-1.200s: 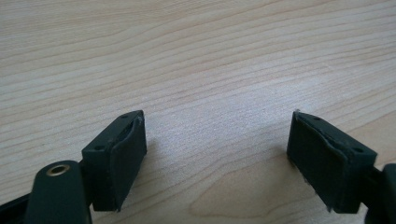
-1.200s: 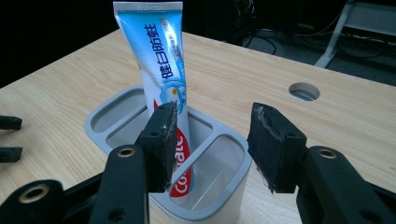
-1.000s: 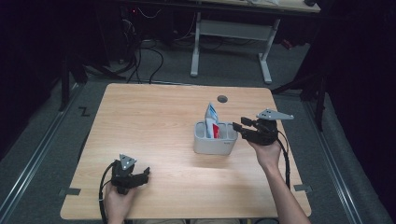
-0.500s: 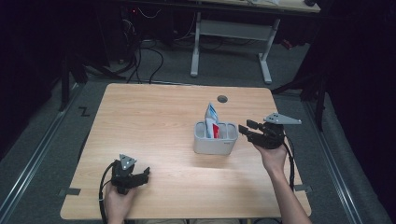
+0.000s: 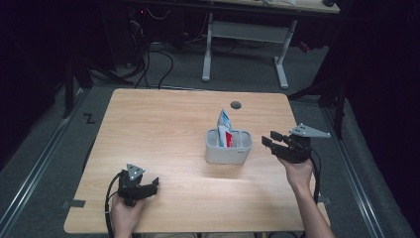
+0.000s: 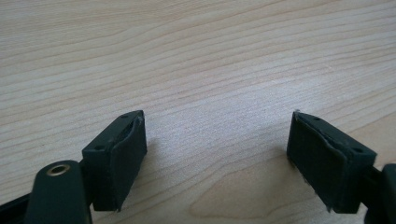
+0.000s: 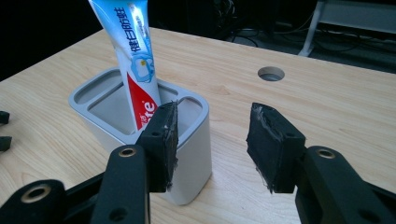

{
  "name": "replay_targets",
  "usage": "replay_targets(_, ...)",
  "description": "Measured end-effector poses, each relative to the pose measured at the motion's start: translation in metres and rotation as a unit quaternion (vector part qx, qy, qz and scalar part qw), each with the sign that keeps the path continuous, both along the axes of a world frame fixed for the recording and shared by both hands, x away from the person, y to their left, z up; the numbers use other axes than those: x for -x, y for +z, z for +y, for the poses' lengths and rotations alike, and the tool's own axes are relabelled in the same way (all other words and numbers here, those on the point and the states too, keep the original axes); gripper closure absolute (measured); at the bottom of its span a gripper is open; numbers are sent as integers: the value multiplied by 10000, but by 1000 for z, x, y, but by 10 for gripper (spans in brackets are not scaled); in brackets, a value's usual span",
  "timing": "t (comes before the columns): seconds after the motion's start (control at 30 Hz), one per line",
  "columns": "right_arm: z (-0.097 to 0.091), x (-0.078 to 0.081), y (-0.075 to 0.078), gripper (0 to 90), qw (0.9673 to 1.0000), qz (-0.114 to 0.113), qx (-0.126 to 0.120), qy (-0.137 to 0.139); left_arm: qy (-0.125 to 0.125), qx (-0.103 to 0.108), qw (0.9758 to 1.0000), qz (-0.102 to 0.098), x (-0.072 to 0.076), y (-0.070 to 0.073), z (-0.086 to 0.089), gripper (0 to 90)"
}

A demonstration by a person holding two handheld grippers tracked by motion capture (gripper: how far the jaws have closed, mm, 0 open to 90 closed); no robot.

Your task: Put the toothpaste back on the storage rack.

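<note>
A grey holder (image 5: 228, 147) (image 7: 140, 135) stands right of the table's middle, with a toothpaste tube (image 5: 224, 128) (image 7: 133, 60) upright in it, white, blue and red. My right gripper (image 5: 268, 140) (image 7: 212, 142) hovers just to the right of the holder, its jaws open and empty, pointing at the holder's side. My left gripper (image 5: 153, 185) (image 6: 217, 156) rests near the table's front left edge, open, with bare wood between its pads.
The wooden table (image 5: 163, 129) has a round cable hole (image 5: 236, 105) (image 7: 271, 73) at the back, beyond the holder. Behind the table stand a desk frame (image 5: 247, 34) and cables on a dark floor.
My right gripper has drawn away from the holder to the right and a little toward the front. The left gripper has stayed put.
</note>
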State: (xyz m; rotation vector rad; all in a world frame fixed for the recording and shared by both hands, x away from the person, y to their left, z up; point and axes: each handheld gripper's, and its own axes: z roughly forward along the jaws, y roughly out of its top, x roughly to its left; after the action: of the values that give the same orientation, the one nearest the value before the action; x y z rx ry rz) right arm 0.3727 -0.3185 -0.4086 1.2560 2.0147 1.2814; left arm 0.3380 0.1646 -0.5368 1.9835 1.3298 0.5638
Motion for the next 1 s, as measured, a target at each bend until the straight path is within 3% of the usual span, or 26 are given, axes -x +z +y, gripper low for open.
replay_targets(1.0, -34, 30, -28, 531, 9988, 123, -285, -376, -5, -7, 10000, 5, 0, 0, 0, 205)
